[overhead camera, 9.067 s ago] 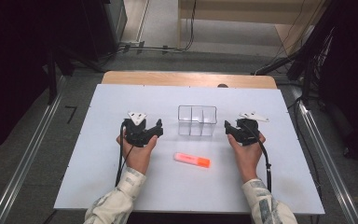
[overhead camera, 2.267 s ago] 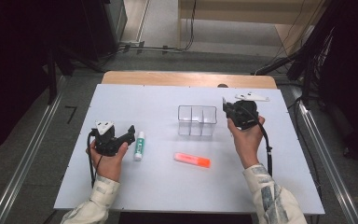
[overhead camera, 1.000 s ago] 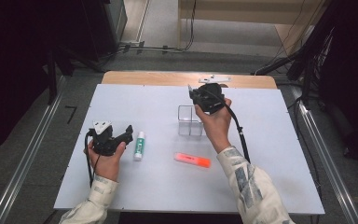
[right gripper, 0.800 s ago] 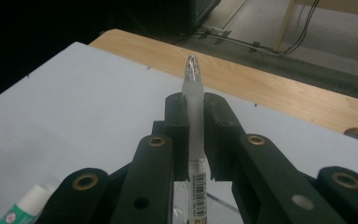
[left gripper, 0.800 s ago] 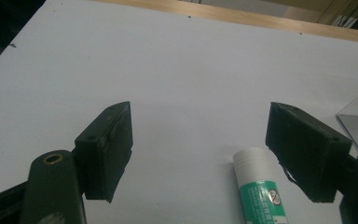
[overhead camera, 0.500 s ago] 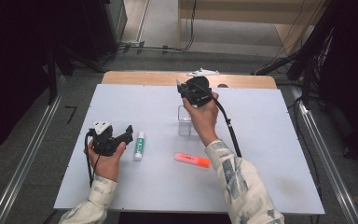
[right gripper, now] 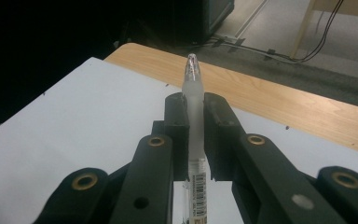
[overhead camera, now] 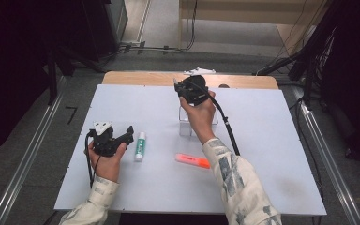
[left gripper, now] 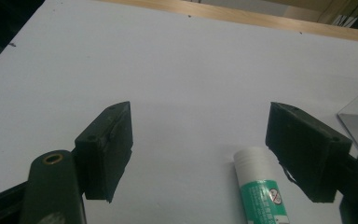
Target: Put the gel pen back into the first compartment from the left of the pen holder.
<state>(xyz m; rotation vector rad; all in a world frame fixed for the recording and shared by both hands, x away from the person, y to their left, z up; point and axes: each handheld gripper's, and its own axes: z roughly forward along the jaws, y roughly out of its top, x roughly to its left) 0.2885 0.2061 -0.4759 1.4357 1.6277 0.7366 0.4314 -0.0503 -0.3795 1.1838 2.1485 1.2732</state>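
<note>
Right gripper (right gripper: pixel 195 140) pinches a clear pen (right gripper: pixel 193 100) upright between its jaws, raised over the clear organiser box (overhead camera: pixel 183 125). Left gripper (left gripper: pixel 205 154) rests spread wide, the green-and-white glue stick (left gripper: pixel 261 186) lying between its jaws.

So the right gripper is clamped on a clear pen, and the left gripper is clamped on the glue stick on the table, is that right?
Not quite. The right gripper is indeed shut on the clear pen. But the left gripper is open: the left gripper view shows its jaws standing wide apart, with the glue stick lying on the table between them, close to one jaw, not clamped.
</note>
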